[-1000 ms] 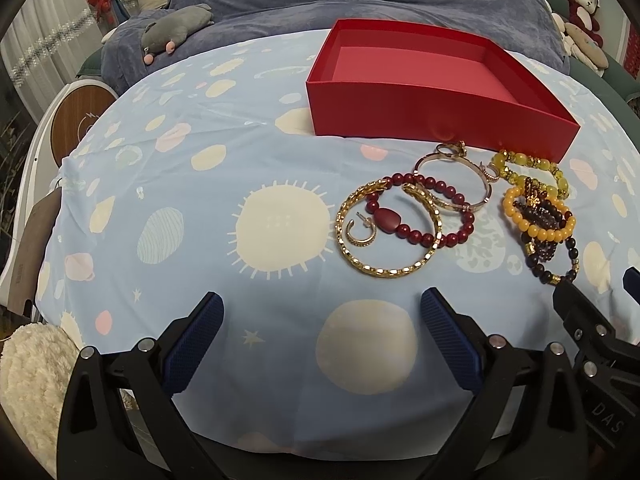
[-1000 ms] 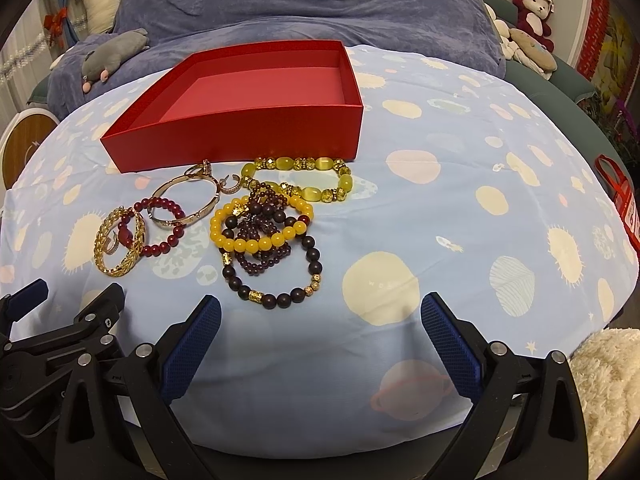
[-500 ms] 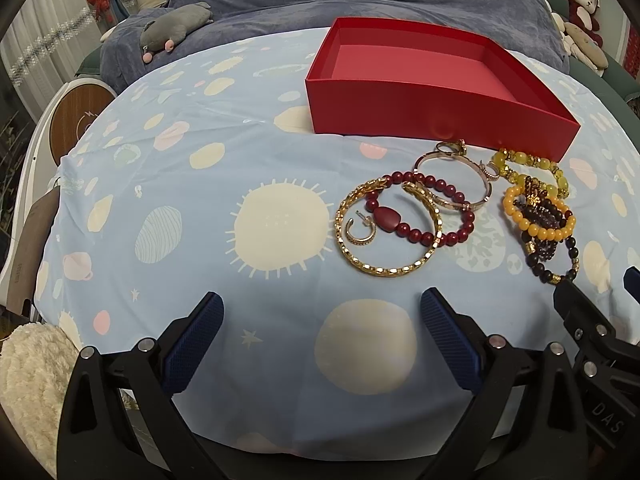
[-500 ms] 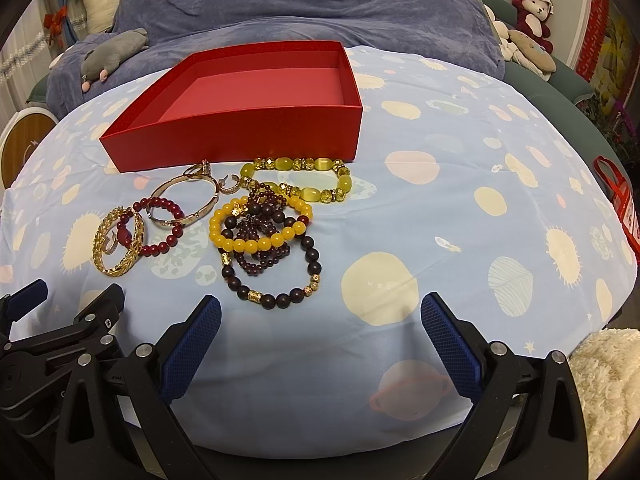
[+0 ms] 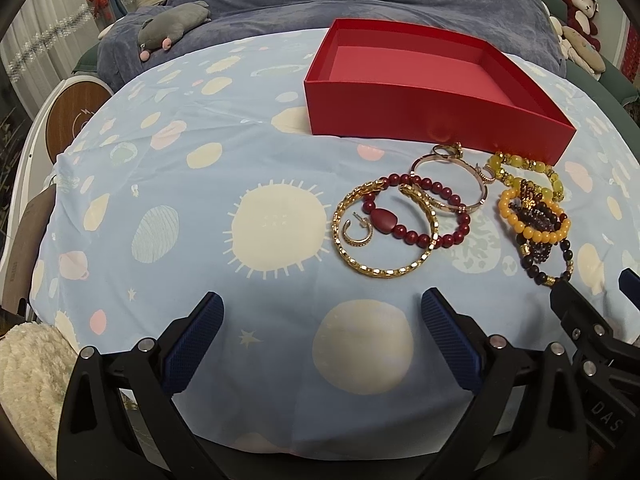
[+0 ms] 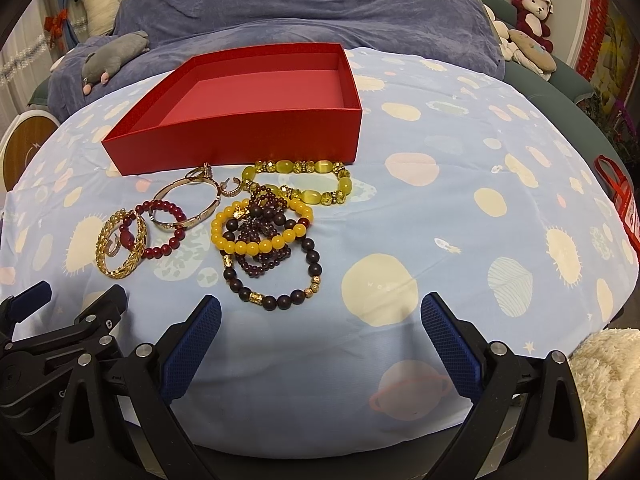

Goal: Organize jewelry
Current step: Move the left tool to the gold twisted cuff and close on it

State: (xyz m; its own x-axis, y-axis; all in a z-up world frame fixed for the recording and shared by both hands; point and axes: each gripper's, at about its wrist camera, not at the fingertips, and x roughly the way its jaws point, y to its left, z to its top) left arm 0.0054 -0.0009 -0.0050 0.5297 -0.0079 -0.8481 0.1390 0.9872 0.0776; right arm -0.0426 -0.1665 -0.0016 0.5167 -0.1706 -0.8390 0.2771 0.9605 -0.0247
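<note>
A red box [image 6: 240, 148] sits open and bare inside toward the far middle of the table, which is covered by a pale blue cloth [image 6: 440, 208] printed with suns and planets. All the jewelry lies on the cloth just in front of the box's near wall. A yellow-green bead bracelet [image 6: 298, 182] lies closest to that wall. Beside it rests a rose-gold bangle [image 6: 188, 204], overlapped by a dark red bead bracelet [image 5: 416, 212], which in turn crosses a gold chain bracelet [image 5: 386, 232]. A small gold hoop earring [image 5: 357, 232] lies inside the chain's loop. Nearer the table's front edge, a yellow bead bracelet [image 6: 260, 228] lies tangled with a dark brown bead bracelet [image 6: 276, 276] and what looks like a string of small purple beads, hard to separate in this pile. The left gripper [image 5: 322, 338] hovers over the cloth near the front edge, jaws spread wide and holding nothing. The right gripper [image 6: 320, 338] hangs alongside it, likewise wide apart and empty, short of the dark brown beads.
</note>
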